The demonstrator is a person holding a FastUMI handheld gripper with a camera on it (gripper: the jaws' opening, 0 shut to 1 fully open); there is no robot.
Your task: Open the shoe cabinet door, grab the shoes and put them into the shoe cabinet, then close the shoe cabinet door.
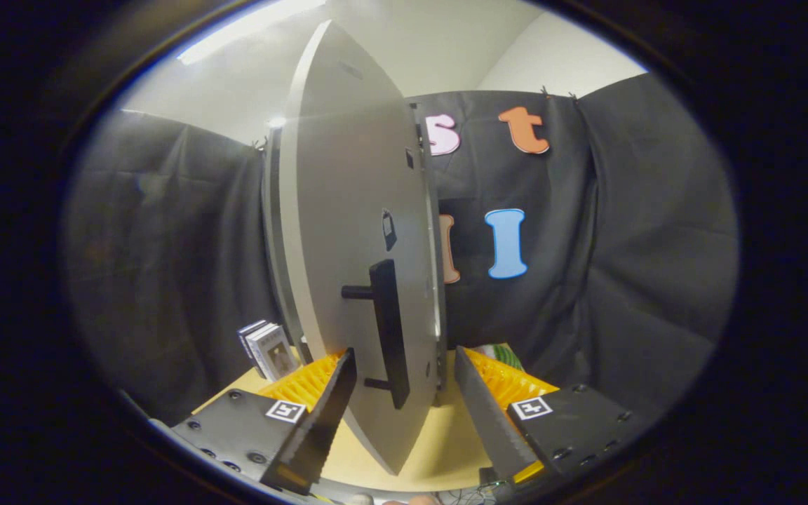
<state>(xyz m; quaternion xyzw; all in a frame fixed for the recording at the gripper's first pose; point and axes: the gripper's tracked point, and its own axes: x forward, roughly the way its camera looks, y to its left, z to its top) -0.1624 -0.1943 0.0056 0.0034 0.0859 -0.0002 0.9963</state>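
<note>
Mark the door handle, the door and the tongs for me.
door handle (pixel 388 330): gripper view, middle of the black bar.
cabinet door (pixel 337 210): gripper view, bare grey face above the handle.
tongs (pixel 404 379): gripper view, open, midway between the tips, straddling the door's lower edge.

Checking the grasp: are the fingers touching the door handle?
Apart. The gripper view shows the open fingers straddling the door, with grey panel visible between each and the handle.

The open cabinet door (pixel 348 231) stands edge-on between your gripper's (pixel 404 382) spread fingers, its black handle (pixel 386 330) jutting out; to its right, bare counter (pixel 446 435) lies open.
</note>
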